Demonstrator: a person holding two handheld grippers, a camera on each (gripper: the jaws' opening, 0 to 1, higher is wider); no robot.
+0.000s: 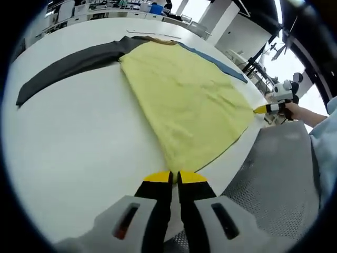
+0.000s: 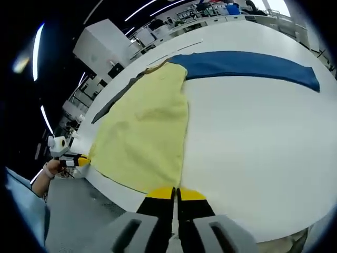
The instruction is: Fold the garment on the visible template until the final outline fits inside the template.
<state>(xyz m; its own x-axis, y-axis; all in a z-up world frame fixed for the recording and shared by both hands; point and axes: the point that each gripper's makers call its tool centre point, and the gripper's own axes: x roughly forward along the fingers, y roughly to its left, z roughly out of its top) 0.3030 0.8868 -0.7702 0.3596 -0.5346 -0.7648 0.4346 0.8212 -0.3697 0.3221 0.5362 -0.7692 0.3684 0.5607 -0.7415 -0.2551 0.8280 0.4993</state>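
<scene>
A garment lies flat on the white table (image 1: 79,153): yellow body (image 1: 184,100), dark grey sleeve (image 1: 68,66) and blue sleeve (image 1: 221,63). In the right gripper view the yellow body (image 2: 142,132) spreads up the middle and the blue sleeve (image 2: 247,64) runs off to the right. My left gripper (image 1: 175,177) is shut on one corner of the yellow hem at the near table edge. My right gripper (image 2: 175,193) is shut on the other hem corner. Each shows in the other's view, the right gripper (image 1: 261,109) and the left gripper (image 2: 82,160), both at the hem's ends.
Grey perforated flooring (image 1: 279,168) lies beyond the table edge. A person's hand (image 1: 295,110) and pale blue sleeve (image 1: 326,142) hold the right gripper. Benches with clutter (image 1: 131,8) and a white cabinet (image 2: 102,45) stand behind the table.
</scene>
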